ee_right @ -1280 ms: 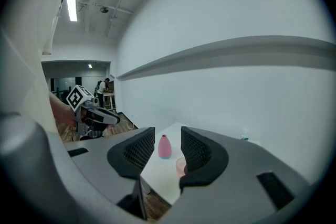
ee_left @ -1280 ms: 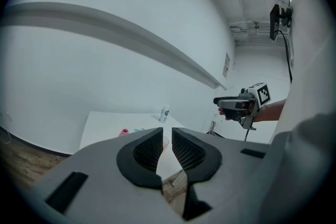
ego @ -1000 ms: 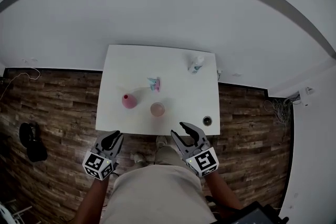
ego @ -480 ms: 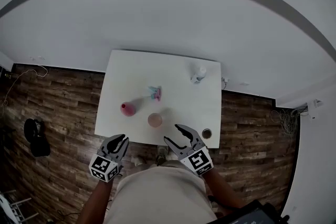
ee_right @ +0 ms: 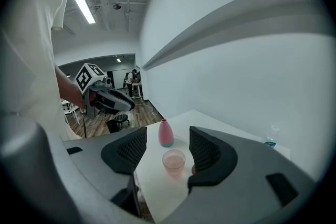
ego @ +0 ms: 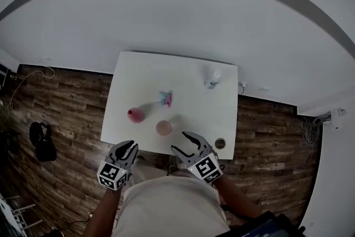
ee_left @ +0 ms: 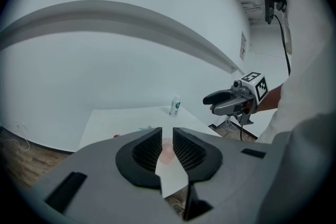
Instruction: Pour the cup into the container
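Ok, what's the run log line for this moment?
phase: pre-grasp, pour not begun | left tongs: slightly apart, empty | right tongs: just been opening, empty, aimed at cup | cup: upright on table, untouched

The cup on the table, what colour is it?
Pale see-through pink; the cup shows best in the right gripper view.

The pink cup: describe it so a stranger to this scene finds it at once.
Find the white table on the wood floor. The cup stands near the edge closest to the person, about midway along. Unlike the narrow pink bottle beside it, it is open and translucent.
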Motion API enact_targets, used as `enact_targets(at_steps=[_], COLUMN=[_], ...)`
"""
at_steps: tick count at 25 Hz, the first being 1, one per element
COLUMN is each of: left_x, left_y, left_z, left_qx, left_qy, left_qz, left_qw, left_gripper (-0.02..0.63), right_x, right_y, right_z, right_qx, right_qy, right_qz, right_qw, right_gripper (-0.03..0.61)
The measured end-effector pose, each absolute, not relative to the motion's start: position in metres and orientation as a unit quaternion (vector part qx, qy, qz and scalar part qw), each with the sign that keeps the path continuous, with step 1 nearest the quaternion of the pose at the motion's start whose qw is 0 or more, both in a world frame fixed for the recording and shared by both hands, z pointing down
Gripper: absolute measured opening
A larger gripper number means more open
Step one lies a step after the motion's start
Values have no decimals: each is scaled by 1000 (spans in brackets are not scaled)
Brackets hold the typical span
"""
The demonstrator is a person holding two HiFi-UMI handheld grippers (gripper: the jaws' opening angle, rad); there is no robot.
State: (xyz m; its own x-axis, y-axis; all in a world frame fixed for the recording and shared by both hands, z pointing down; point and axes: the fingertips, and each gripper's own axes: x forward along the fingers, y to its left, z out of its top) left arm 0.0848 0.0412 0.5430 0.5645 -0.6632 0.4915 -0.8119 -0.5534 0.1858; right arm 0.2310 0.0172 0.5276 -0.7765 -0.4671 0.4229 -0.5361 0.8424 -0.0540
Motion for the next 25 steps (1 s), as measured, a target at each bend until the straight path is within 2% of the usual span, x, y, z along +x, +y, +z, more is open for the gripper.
enact_targets(at_steps=[16, 25], left_x=[57, 38], left_y=[13, 5], left_z=[563, 584], left_qx=[892, 906], left_qy=[-343, -285], left_qz=[230, 260], left_qw=[185, 173], left_gripper=[60, 61], right_x=[205, 179], right_y=[-4, -8], right_z=[563, 614], right_qx=[313, 300], right_qy=[-912, -903], right_qz=[100, 96], right_qw=[244, 293], right_gripper=[245, 300])
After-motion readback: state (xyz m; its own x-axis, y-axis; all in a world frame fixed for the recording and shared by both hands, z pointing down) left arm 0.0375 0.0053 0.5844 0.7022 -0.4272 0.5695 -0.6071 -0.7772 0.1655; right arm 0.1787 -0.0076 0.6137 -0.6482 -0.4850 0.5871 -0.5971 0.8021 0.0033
